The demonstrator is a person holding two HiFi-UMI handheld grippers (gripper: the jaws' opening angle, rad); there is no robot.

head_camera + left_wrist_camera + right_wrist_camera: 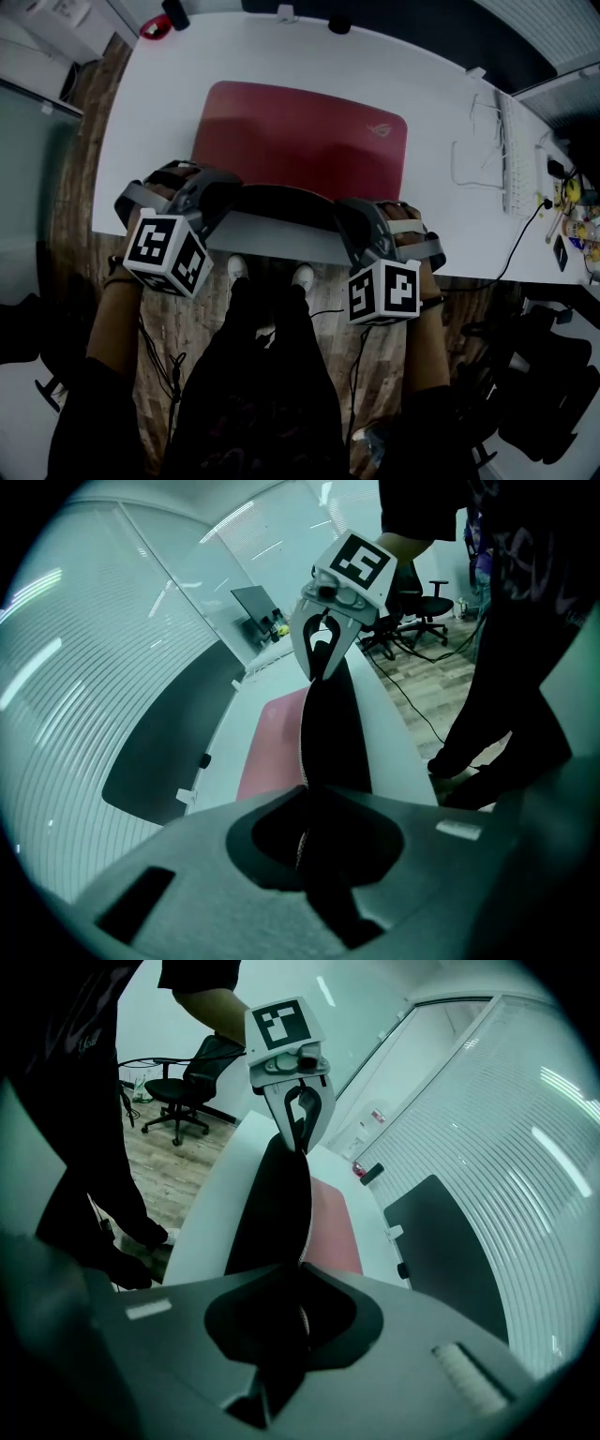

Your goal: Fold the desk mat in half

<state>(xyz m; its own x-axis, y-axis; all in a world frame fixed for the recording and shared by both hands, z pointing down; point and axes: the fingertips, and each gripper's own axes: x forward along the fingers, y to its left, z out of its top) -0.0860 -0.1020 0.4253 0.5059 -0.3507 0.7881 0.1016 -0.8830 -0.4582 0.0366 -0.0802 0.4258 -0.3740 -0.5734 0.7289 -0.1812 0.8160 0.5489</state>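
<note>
The desk mat (300,141) lies red side up on the white table (150,112). Its near edge (281,199) is lifted off the table and shows the black underside. My left gripper (228,194) is shut on the near left corner and my right gripper (345,214) on the near right corner. In the left gripper view the mat's edge (328,733) runs from my jaws (305,803) across to the right gripper (323,653). The right gripper view mirrors this: the black underside (272,1208) stretches from my jaws (300,1279) to the left gripper (298,1129).
A white keyboard (520,155) and a thin cable (469,164) lie at the table's right end. Small dark objects (339,25) sit along the far edge. Office chairs (183,1087) stand on the wooden floor (84,197); the person's shoes (239,270) are at the table's near edge.
</note>
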